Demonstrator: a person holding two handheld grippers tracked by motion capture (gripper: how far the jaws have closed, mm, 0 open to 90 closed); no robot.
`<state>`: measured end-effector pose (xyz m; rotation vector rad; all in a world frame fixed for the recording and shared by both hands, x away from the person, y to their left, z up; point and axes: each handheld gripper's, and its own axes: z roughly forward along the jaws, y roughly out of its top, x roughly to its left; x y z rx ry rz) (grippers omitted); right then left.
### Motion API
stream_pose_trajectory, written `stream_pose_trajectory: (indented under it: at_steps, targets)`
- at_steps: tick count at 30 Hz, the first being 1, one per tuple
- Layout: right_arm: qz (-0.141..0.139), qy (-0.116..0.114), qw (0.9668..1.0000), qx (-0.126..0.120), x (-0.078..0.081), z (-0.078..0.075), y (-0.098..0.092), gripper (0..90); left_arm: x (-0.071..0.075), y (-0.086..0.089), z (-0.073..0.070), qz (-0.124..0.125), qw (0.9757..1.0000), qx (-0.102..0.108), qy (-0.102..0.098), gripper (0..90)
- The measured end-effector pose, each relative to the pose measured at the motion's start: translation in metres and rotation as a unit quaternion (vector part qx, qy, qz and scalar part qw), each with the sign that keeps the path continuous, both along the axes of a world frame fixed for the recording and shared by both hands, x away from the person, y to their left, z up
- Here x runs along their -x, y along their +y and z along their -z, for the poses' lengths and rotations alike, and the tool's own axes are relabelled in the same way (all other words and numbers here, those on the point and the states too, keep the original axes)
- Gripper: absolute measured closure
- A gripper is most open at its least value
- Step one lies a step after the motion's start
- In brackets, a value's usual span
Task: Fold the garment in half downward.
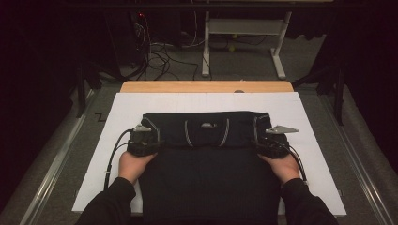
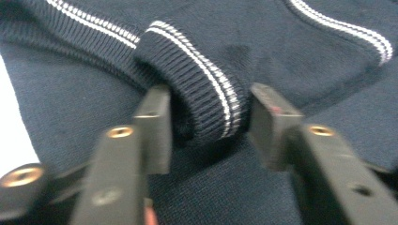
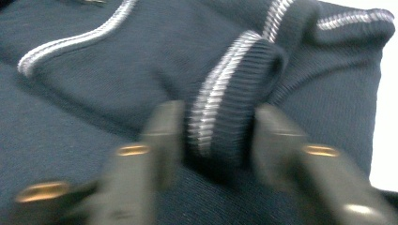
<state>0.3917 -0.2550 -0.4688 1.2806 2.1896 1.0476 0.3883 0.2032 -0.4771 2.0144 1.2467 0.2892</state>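
the person's dark sleeves enter at the bottom of the high view, each hand holding a tool over a dark navy sweater [image 1: 206,159] spread on a white sheet [image 1: 309,154] that covers the wooden tabletop [image 1: 206,86]. the left tool [image 1: 143,139] sits at the sweater's left edge, the right tool [image 1: 273,140] at its right edge. in the left gripper view, the left tool's jaws stand apart on either side of a ribbed, white-striped cuff [image 2: 202,101], one jaw seeming to touch it. in the right gripper view, blurred, the right tool's jaws flank the other striped cuff [image 3: 234,98] closely, touching its sides.
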Motion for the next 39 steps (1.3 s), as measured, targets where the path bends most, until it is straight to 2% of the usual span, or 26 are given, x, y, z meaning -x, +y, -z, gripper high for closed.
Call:
stream_pose_trajectory:
  at_steps: [1,2,5,8,10,15,19,21,24,28,31,34,37,39]
  targets:
    - [-0.007,-0.003,1.0000,0.000,0.001,-0.001,0.001,80.2,0.002,-0.001,0.000,0.006,1.0000,-0.002,-0.006,61.2]
    - [-0.010,-0.007,0.9999,0.000,0.003,-0.003,0.002,82.9,0.004,-0.001,-0.002,0.005,0.9999,-0.003,-0.012,63.9]
    - [-0.017,-0.023,0.9996,0.001,0.010,-0.009,0.002,84.0,0.014,0.001,-0.008,0.003,0.9994,0.016,-0.030,66.3]
    - [-0.021,-0.042,0.9988,-0.011,0.021,-0.017,-0.002,84.0,0.027,0.000,-0.015,0.019,0.9987,0.010,-0.047,66.3]
    - [-0.023,-0.053,0.9982,-0.016,0.030,-0.021,-0.003,84.0,0.036,0.000,-0.018,0.026,0.9984,0.001,-0.050,66.2]
    - [-0.036,-0.074,0.9966,-0.004,0.054,-0.022,-0.005,83.9,0.057,0.003,-0.016,0.049,0.9978,0.001,-0.045,66.0]
    - [-0.042,-0.070,0.9966,-0.010,0.073,-0.015,-0.008,83.9,0.072,0.002,-0.010,0.057,0.9976,-0.012,-0.037,65.9]
    - [-0.046,-0.067,0.9967,-0.001,0.081,-0.012,-0.010,83.9,0.078,0.004,-0.007,0.061,0.9974,-0.008,-0.039,65.8]
    - [-0.047,-0.065,0.9967,0.000,0.092,-0.009,-0.013,83.9,0.089,0.006,-0.004,0.066,0.9972,0.000,-0.035,65.4]
    - [-0.052,-0.063,0.9967,0.001,0.105,-0.007,-0.014,83.8,0.102,0.004,-0.004,0.075,0.9962,-0.016,-0.043,65.3]
    - [-0.055,-0.061,0.9966,0.000,0.112,-0.005,-0.014,83.7,0.105,0.006,-0.002,0.073,0.9963,-0.017,-0.042,63.4]
    - [-0.059,-0.056,0.9967,0.004,0.114,-0.003,-0.013,83.0,0.106,0.008,0.001,0.069,0.9970,-0.011,-0.033,60.2]
    - [-0.063,-0.054,0.9966,0.003,0.115,-0.002,-0.013,77.2,0.109,0.009,0.000,0.064,0.9973,-0.018,-0.032,53.2]
    - [-0.058,-0.053,0.9969,-0.004,0.116,-0.003,-0.014,69.6,0.112,0.014,-0.005,0.053,0.9975,-0.016,-0.044,48.7]
